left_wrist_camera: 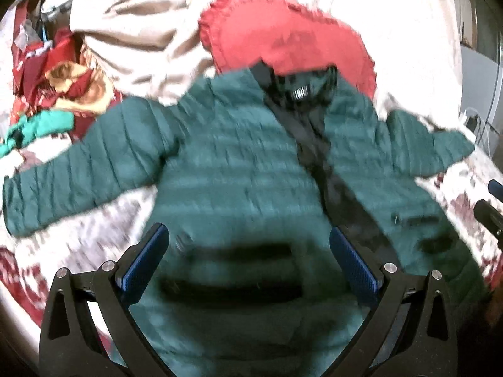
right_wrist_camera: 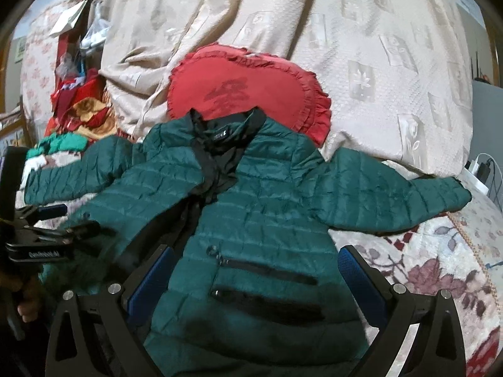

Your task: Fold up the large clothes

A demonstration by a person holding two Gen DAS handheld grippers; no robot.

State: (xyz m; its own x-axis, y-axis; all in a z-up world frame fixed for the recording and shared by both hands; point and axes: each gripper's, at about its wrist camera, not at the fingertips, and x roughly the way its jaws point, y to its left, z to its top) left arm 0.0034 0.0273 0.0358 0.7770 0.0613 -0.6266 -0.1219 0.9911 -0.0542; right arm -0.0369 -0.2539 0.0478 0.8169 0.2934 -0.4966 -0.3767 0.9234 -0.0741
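On the bed, the soft, puffy green jacket [right_wrist_camera: 251,213] looks light; both grippers [left_wrist_camera: 248,251] [right_wrist_camera: 256,270] gape empty, so grab the sleeve [right_wrist_camera: 399,198] at three o'clock.

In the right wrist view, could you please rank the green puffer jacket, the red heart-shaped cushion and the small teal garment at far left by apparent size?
1. green puffer jacket, largest by far, though nearest the camera.
2. red heart-shaped cushion, partly hidden behind the collar.
3. teal garment, smallest, mostly hidden.
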